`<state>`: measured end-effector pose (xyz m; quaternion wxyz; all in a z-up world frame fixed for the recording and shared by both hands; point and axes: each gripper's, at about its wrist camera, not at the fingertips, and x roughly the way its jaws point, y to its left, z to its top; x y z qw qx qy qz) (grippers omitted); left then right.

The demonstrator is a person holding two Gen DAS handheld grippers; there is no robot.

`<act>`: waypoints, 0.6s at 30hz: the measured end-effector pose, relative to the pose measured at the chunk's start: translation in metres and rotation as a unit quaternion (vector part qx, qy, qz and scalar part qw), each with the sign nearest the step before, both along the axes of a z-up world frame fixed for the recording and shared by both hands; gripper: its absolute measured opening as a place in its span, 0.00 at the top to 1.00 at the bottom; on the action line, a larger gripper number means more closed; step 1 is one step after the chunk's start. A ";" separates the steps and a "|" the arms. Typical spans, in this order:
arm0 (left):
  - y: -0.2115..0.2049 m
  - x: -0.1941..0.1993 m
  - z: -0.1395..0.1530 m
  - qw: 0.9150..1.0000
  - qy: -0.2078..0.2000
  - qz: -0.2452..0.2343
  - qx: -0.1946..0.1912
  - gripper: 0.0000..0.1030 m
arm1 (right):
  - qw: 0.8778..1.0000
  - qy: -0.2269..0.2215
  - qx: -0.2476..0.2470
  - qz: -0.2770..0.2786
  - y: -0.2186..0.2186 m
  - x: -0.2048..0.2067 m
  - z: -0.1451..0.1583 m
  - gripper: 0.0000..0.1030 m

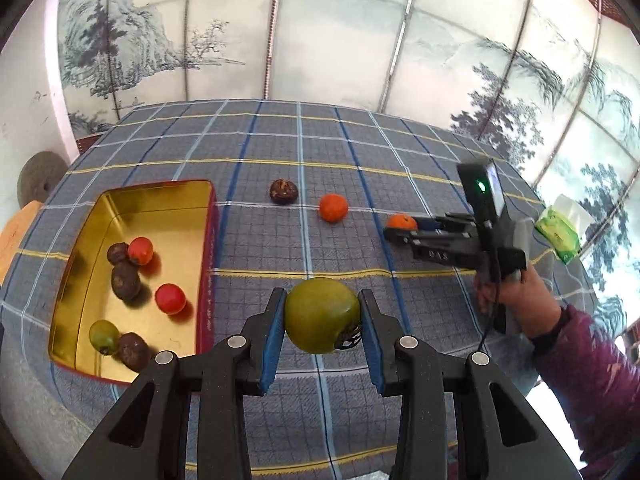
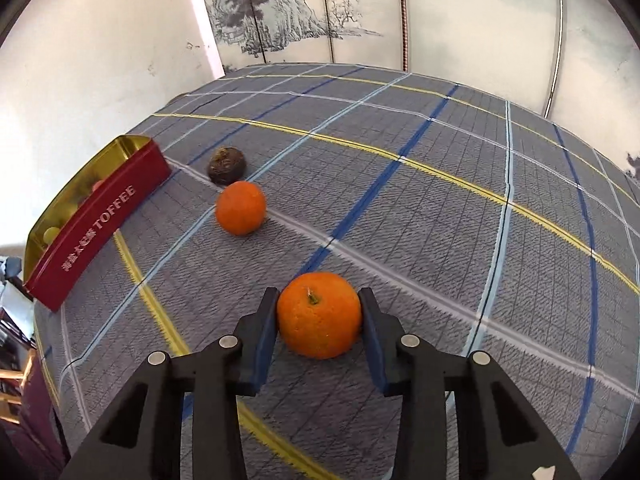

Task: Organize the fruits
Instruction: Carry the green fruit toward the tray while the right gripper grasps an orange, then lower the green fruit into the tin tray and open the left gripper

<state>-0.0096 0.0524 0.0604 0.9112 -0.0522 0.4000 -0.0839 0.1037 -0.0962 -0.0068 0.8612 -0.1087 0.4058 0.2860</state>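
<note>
Since the left gripper (image 1: 322, 316) pinches the firm, smooth green fruit (image 1: 322, 315) across its middle above the cloth beside the tin (image 1: 208, 240), and the right gripper (image 2: 319, 316) brackets a softer orange (image 2: 319, 315) on the cloth, pads seemingly touching, both probably need gentle, centred squeezes.

Low wrist views; shared plaid tablecloth (image 1: 280, 152)

"TOFFEE" on the red tin (image 2: 96, 224); "DAS" on the right claw (image 1: 404, 232).
</note>
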 end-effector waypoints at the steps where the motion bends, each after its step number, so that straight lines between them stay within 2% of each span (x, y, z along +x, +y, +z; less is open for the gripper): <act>1: 0.005 -0.003 0.001 1.000 -0.007 0.008 -0.005 0.64 | 1.000 -0.001 0.002 0.000 0.000 -0.004 0.000 0.65; 4: 0.022 -0.012 0.004 0.999 -0.018 0.037 -0.012 0.64 | 1.000 0.003 0.005 0.002 0.000 -0.014 -0.001 0.65; 10: 0.068 -0.029 -0.002 0.995 -0.014 0.095 -0.012 0.64 | 1.000 0.009 0.014 -0.006 -0.005 -0.015 -0.001 0.65; 18: 0.103 -0.035 -0.017 0.991 -0.005 0.135 -0.015 0.64 | 1.000 0.012 0.017 -0.008 -0.007 -0.015 0.000 0.65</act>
